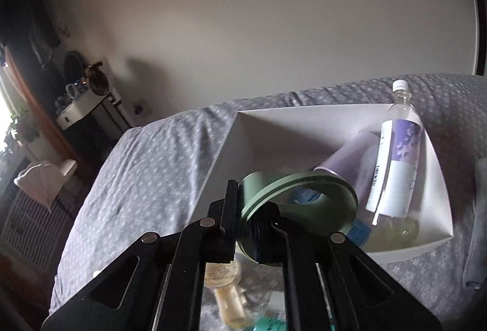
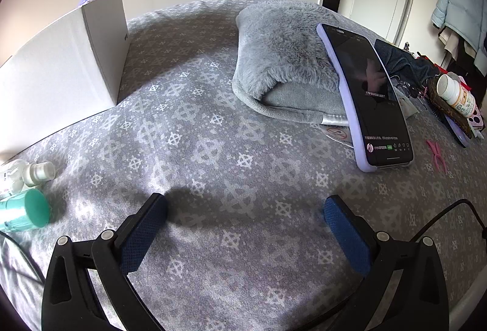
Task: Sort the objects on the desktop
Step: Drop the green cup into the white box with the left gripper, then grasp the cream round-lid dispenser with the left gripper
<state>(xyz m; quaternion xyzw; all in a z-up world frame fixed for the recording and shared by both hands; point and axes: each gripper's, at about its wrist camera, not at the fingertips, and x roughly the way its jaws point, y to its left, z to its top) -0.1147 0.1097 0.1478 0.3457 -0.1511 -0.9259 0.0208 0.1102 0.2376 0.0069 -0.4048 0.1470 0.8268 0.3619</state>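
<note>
My left gripper (image 1: 255, 218) is shut on the rim of a round green lid-like object with a strap (image 1: 299, 200), held above the near edge of a white box (image 1: 274, 130). The box holds a clear bottle with a purple label (image 1: 395, 160) and a lilac tube (image 1: 347, 157). A yellowish bottle (image 1: 228, 291) lies on the bedspread under the gripper. My right gripper (image 2: 243, 215) is open and empty, low over the grey patterned bedspread (image 2: 213, 133). In the right wrist view the white box (image 2: 61, 69) stands at left, with a clear small bottle (image 2: 27, 172) and a teal-capped bottle (image 2: 27, 210) near it.
A grey fluffy cushion (image 2: 280, 57) lies ahead with a phone in a lilac case (image 2: 368, 96) leaning on it. A white pill bottle (image 2: 455, 93), a pink tool (image 2: 436, 153) and clutter sit at right. A cable (image 2: 450, 209) runs by the right finger.
</note>
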